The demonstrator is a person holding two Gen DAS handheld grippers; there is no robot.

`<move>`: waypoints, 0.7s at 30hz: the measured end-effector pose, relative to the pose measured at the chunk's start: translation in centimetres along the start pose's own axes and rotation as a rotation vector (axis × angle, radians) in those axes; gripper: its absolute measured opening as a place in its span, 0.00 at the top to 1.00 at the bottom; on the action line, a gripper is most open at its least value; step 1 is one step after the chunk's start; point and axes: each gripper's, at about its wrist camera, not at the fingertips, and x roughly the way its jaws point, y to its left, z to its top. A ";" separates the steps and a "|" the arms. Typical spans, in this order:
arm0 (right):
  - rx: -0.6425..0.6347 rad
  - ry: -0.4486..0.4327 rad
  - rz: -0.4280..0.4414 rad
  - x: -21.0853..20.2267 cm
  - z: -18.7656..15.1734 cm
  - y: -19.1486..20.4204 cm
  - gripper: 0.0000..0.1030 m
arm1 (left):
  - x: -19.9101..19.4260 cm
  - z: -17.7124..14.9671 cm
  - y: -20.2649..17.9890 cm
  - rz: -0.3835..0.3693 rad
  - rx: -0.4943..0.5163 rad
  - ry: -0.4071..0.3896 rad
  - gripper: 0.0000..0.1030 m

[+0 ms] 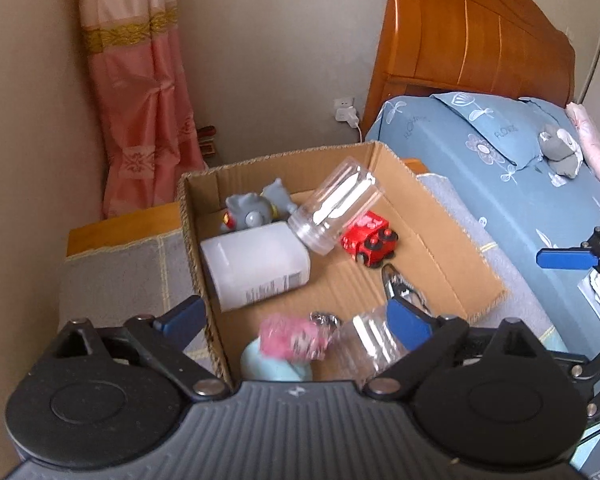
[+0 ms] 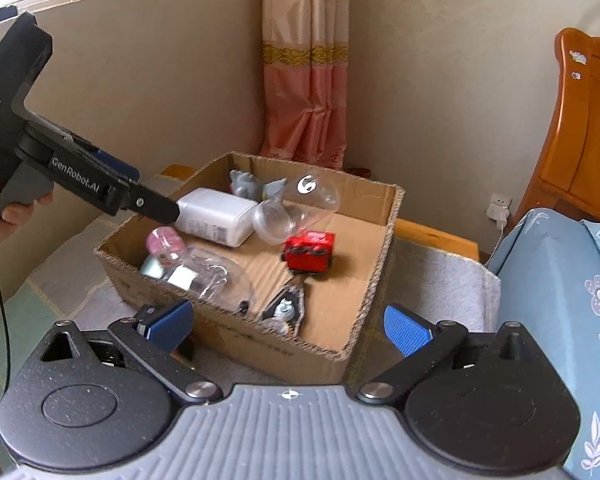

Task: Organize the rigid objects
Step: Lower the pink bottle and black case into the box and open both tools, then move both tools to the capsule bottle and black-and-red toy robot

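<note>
Plainly, the left gripper [image 1: 296, 318] and right gripper [image 2: 288, 324] both gape wide, holding nothing, over the cardboard box [image 1: 452, 240]. A clear jar [image 1: 332, 212] leans tilted on the white bottle [image 1: 256, 268]; a nudge there could roll it onto the red toy [image 1: 370, 240].

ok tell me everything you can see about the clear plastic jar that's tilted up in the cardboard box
The clear plastic jar is see-through and looks empty, with no lid on its threaded open mouth. It sits tilted inside the cardboard box, mouth down toward the floor, base raised toward the back wall. Its mouth end leans against the white plastic bottle lying on its side, with the red toy truck just beside it. Neither gripper touches it.
</note>
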 end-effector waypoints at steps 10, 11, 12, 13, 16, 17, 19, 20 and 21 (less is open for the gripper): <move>0.026 0.020 0.016 -0.3 -2.8 3.5 0.00 | -3.0 -4.4 -0.6 0.107 0.009 -0.032 0.04; 0.034 0.019 0.017 -0.3 -3.2 3.9 0.00 | -3.3 -4.9 -0.7 0.113 0.012 -0.035 0.04; 0.040 0.019 0.016 -0.3 -3.5 4.3 0.00 | -3.5 -5.3 -0.8 0.119 0.017 -0.037 0.03; 0.045 0.020 0.014 -0.3 -3.9 4.8 0.00 | -3.8 -5.7 -0.9 0.129 0.021 -0.037 0.03; 0.058 0.017 0.003 -0.2 -4.8 5.8 0.00 | -4.6 -7.1 -1.3 0.153 0.022 -0.046 0.02; 0.066 0.016 0.001 -0.2 -5.1 6.2 0.00 | -4.8 -7.5 -1.4 0.158 0.019 -0.050 0.02; 0.083 0.016 0.002 -0.1 -5.6 6.8 0.00 | -5.2 -8.6 -1.6 0.156 0.010 -0.060 0.01; 0.090 0.018 0.005 -0.1 -6.0 7.1 0.00 | -5.3 -9.2 -1.7 0.155 0.003 -0.060 0.01; 0.101 0.022 0.003 0.0 -6.3 7.4 0.00 | -5.4 -9.8 -1.8 0.154 -0.005 -0.060 0.01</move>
